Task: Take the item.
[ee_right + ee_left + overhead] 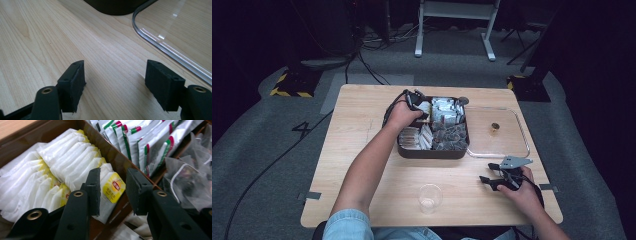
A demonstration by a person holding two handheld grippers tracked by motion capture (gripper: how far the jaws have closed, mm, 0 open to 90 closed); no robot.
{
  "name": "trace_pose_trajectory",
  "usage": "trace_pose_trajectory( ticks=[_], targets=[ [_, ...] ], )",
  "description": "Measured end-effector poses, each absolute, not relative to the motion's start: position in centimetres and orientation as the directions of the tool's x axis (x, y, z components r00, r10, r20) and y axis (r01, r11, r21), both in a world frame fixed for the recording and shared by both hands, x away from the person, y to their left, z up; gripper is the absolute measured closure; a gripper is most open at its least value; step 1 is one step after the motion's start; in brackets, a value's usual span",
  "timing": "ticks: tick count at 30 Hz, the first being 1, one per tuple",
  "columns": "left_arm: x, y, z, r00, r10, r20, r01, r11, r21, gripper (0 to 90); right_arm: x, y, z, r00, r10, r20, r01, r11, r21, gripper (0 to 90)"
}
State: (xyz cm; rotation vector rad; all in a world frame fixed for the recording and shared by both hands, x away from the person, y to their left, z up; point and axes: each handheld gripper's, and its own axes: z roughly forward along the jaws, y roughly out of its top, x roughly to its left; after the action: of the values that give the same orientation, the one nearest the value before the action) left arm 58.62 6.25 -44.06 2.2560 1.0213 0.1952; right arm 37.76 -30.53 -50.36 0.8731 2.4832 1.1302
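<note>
A dark compartment box (432, 152) of tea bags sits mid-table. A hand holds my left gripper (421, 107) over its back left compartment. In the left gripper view that gripper (113, 173) is open, its jaws standing either side of a white tea bag with a yellow tag (113, 187) at the end of a row of white tea bags (62, 162). Whether the pads touch the bag is unclear. My right gripper (488, 172) rests low at the front right, open (115, 66) over bare wood with nothing between its jaws.
White sachets with green and red stripes (150, 142) and clear mesh tea bags (190, 177) fill neighbouring compartments behind a brown divider (112, 157). A clear plastic lid (512, 145) (175, 27) lies right of the box with a small brown object (495, 127) on it. A clear cup (430, 197) stands near the front edge.
</note>
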Motion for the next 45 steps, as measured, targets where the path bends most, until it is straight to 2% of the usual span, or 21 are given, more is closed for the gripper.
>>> trace_pose_trajectory(
  ticks=[14, 19, 20, 23, 28, 43, 45],
  targets=[
    [59.4, 6.4, -45.1, 0.659, 0.745, -0.108, 0.665, -0.508, 0.547, 60.0, 37.7, -30.5, -50.4, -0.785, 0.62, -0.003, 0.405, 0.516, 0.755, 33.7],
    [59.3, 6.1, -45.0, 0.678, 0.728, -0.103, 0.653, -0.531, 0.54, 67.8, 37.7, -30.5, -50.4, -0.785, 0.619, -0.003, 0.404, 0.516, 0.755, 33.7],
    [59.2, 6.0, -45.0, 0.683, 0.723, -0.101, 0.652, -0.542, 0.53, 74.6, 37.7, -30.5, -50.4, -0.785, 0.619, -0.003, 0.404, 0.516, 0.755, 33.7],
    [59.1, 5.7, -45.1, 0.694, 0.715, -0.079, 0.642, -0.566, 0.517, 76.2, 37.7, -30.5, -50.4, -0.785, 0.619, -0.003, 0.404, 0.516, 0.755, 33.7],
    [59.0, 5.6, -45.0, 0.705, 0.704, -0.083, 0.637, -0.578, 0.509, 89.4, 37.7, -30.5, -50.4, -0.785, 0.619, -0.003, 0.404, 0.516, 0.755, 33.7],
    [58.5, 6.4, -43.0, 0.723, 0.684, -0.092, 0.595, -0.551, 0.585, 90.0, 37.7, -30.6, -50.4, -0.787, 0.617, -0.001, 0.404, 0.517, 0.755, 33.8],
    [58.3, 6.9, -42.4, 0.722, 0.684, -0.106, 0.584, -0.52, 0.623, 90.0, 37.6, -30.6, -50.4, -0.788, 0.616, -0.001, 0.403, 0.517, 0.755, 33.8]
  ],
)
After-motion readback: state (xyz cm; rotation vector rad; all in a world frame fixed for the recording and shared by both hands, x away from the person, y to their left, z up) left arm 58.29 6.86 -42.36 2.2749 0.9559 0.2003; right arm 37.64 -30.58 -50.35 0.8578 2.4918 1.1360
